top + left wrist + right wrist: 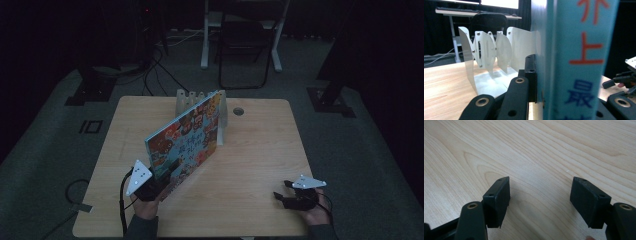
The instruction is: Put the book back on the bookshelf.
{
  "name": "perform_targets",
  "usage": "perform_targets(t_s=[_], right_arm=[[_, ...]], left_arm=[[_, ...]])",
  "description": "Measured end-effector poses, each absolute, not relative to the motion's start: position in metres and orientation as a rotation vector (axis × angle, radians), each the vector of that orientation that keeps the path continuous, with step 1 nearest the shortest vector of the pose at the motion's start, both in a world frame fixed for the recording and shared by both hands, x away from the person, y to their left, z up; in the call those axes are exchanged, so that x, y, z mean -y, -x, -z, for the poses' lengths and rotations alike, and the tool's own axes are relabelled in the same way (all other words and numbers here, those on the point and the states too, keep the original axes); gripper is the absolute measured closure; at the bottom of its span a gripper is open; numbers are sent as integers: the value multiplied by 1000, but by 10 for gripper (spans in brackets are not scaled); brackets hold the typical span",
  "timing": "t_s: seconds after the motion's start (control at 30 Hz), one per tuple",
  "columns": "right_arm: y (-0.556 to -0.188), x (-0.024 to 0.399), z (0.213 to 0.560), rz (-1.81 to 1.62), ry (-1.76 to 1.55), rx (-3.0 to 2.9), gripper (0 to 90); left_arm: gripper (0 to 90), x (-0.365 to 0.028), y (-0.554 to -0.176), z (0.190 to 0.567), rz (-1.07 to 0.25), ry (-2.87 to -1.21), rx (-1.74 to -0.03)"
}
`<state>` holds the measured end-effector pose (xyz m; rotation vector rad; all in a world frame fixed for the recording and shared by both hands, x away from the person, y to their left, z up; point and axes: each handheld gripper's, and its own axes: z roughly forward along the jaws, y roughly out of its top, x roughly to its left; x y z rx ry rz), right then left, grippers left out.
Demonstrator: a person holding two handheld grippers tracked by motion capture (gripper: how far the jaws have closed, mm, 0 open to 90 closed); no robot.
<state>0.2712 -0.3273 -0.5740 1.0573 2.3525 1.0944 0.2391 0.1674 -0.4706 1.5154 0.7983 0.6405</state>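
The left hand-held gripper (162, 184) is clamped on the near lower corner of a picture book (187, 137), which stands tilted on edge over the middle of the table (260, 150). The book's far end reaches the white metal book rack (224, 117) at the table's far side. The right hand-held gripper (282, 192) rests near the right near edge with its jaws spread and nothing between them, well apart from the book.

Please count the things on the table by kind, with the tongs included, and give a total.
Book: 1
White metal rack: 1
Tongs, left and right: 2
Total: 4
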Motion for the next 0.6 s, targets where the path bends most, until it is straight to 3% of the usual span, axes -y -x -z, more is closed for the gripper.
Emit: perform_targets(t_s=[0.6], right_arm=[[-271,327,574,-1095,-1058,-2352,317]], left_arm=[[810,-168,-236,469,-729,-1498,-856]])
